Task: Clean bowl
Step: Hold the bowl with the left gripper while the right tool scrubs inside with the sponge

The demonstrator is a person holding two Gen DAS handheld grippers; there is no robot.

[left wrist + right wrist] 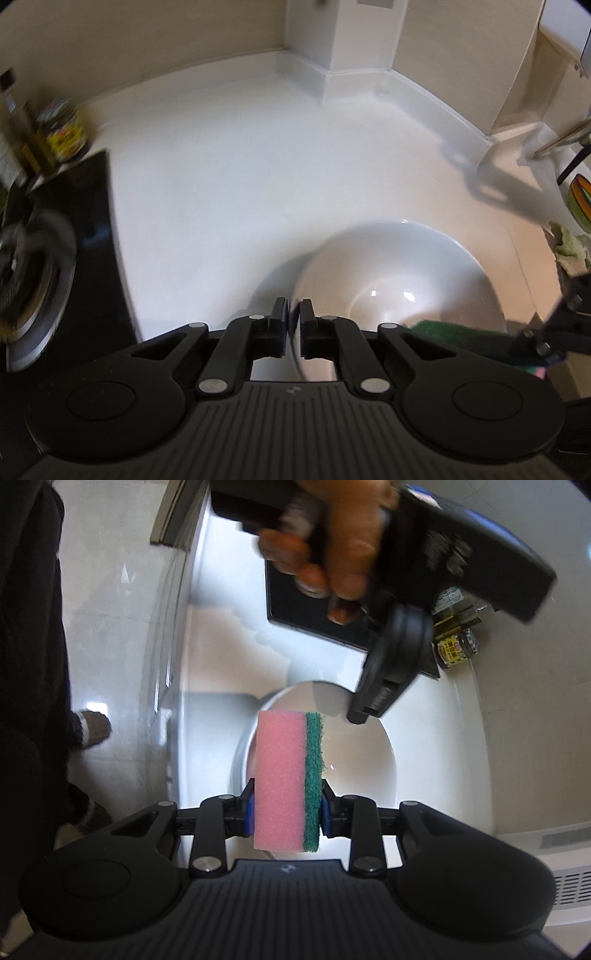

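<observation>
White counter (229,177) carries your bowl (424,266); left gripper (294,320) seemingly pinches its rim, right gripper (286,806) clamps the sponge (288,779).

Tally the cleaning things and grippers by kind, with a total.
White ceramic bowl: 1
Pink foam sponge with green scouring pad: 1
Crumpled green cloth: 1
Black two-finger grippers, left gripper and right gripper: 2
Total: 5

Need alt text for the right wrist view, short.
The right gripper clamps a pink sponge with a green scrub side over a white bowl on a white counter. Above, a hand holds the left gripper, which pinches the bowl's far rim.
</observation>
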